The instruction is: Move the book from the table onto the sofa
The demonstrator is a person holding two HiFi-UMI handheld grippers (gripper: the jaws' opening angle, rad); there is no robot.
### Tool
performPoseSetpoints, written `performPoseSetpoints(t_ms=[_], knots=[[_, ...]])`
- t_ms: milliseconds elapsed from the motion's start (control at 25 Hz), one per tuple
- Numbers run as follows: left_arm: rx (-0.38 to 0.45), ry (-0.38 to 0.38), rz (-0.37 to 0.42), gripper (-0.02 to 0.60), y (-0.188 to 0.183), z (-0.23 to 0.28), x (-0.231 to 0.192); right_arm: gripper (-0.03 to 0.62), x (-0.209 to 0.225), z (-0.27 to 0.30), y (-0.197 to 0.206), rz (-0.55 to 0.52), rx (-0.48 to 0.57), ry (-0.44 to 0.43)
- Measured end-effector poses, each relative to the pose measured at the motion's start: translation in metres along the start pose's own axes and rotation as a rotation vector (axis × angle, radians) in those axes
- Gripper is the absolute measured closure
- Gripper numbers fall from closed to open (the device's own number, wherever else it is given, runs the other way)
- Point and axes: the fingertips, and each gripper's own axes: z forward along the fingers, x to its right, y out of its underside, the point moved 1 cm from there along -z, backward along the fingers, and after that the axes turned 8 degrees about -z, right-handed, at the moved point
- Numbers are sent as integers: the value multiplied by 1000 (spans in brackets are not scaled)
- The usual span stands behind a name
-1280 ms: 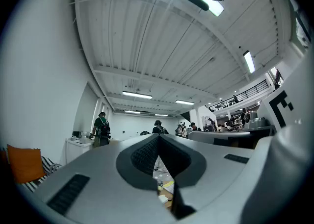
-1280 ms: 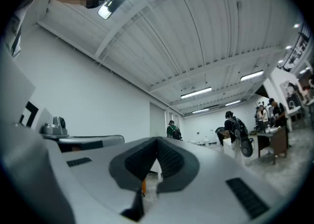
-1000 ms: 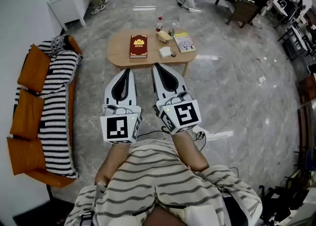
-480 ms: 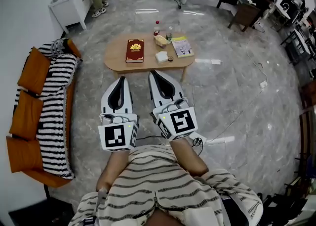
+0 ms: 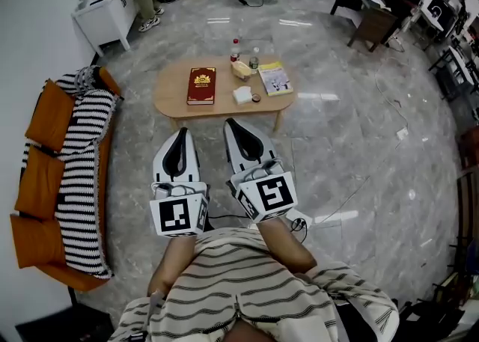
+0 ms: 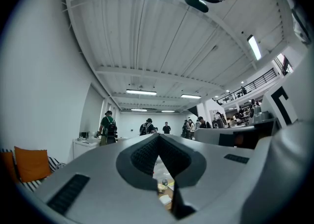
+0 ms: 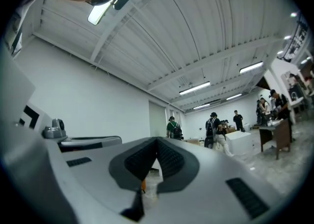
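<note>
The red book (image 5: 200,84) lies flat on the left part of the oval wooden table (image 5: 166,99), upper centre of the head view. The striped sofa (image 5: 78,176) fills the left edge. Below the table, the left gripper (image 5: 182,132) and right gripper (image 5: 230,122) are both clenched and empty.

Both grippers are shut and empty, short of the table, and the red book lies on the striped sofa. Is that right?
Not quite. In the head view the red book lies on the table, not on the sofa. The rest holds: the left gripper and right gripper are shut, empty and short of the table.
</note>
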Motion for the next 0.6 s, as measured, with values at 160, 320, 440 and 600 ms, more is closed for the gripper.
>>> performPoseSetpoints(t_ms=[160, 320, 440, 600], knots=[[-6, 16, -17, 577, 14, 40, -18, 582, 20, 37, 19, 3, -20, 22], [-11, 29, -31, 577, 19, 91, -61, 581, 31, 101, 31, -2, -28, 48], [-23, 42, -42, 577, 17, 130, -97, 580, 37, 155, 34, 9, -37, 65], [-37, 64, -50, 577, 12, 183, -145, 582, 43, 224, 36, 14, -42, 95]])
